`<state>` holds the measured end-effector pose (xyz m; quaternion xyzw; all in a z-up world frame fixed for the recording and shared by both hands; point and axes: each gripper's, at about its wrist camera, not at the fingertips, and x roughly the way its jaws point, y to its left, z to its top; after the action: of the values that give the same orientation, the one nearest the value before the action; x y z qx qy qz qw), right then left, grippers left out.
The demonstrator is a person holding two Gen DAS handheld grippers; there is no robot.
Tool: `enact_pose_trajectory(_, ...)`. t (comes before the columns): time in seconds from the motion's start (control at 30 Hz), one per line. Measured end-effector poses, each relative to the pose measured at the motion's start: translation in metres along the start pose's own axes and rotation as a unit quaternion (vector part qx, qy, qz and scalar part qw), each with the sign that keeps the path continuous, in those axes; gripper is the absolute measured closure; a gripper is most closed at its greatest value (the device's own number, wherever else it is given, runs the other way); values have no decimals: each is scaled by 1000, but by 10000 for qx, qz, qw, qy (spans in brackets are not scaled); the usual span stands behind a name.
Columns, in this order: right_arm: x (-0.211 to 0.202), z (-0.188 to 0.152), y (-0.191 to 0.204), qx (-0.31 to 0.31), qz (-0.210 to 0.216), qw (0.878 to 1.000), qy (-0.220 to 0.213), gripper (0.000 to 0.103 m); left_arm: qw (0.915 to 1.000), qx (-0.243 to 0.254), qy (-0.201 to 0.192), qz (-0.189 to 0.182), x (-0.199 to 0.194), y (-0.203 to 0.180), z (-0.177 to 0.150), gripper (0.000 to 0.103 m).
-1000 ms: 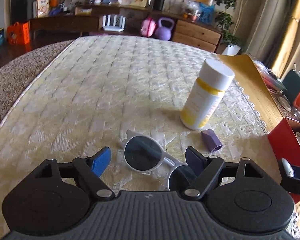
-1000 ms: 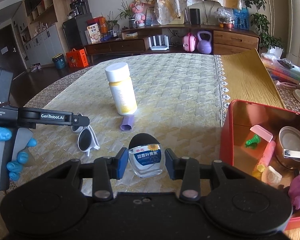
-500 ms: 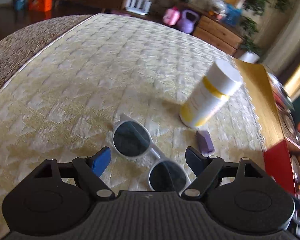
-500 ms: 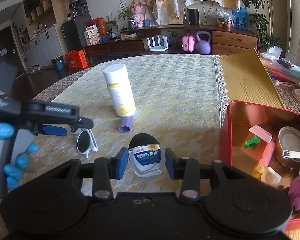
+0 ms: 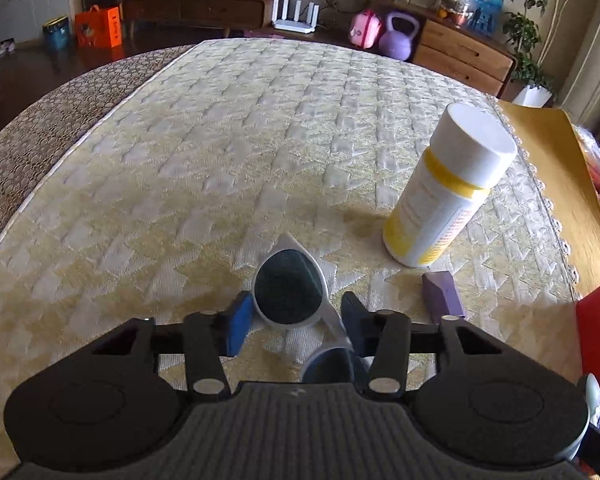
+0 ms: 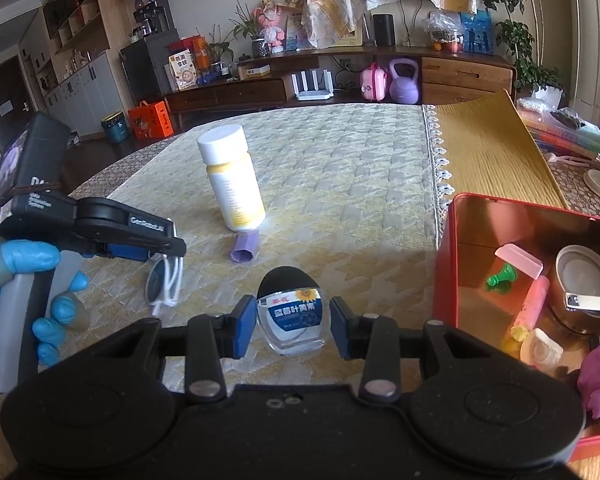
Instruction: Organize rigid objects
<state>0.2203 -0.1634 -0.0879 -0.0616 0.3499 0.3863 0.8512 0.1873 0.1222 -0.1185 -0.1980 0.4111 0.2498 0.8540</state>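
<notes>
On quilted cloth (image 5: 220, 168), left gripper (image 5: 292, 320) jaws closing around one sunglasses (image 5: 290, 292); right gripper (image 6: 292, 326) jaws gripping one bottle (image 6: 294, 320).

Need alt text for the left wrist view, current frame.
The left tool, its jaws just closed in, straddles one lens of white-framed sunglasses lying on a yellow quilted tablecloth. To the right stand a white-capped yellow bottle and a small purple piece; a red box edges in at far right.
</notes>
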Motion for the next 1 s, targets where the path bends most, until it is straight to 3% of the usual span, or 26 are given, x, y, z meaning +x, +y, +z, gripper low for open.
enact_pose_trajectory(0.17,-3,1,-1,12,10,10000,-39,64,9989,258,-259,-289,-12,1,-2,87)
enact_pose_trajectory(0.37,-13,1,-1,21,-15,9999,-127,64,9974,362,-346,-526,-21,9,-3,96)
enact_pose_trajectory(0.7,-43,2,-1,-56,-154,9993,-335,64,9937,498,-462,-888,-49,14,-9,98)
enact_pose_trajectory(1.0,-81,-4,-23,-97,-572,9969,-527,64,9788,949,-549,-1732,-97,-31,-11,97)
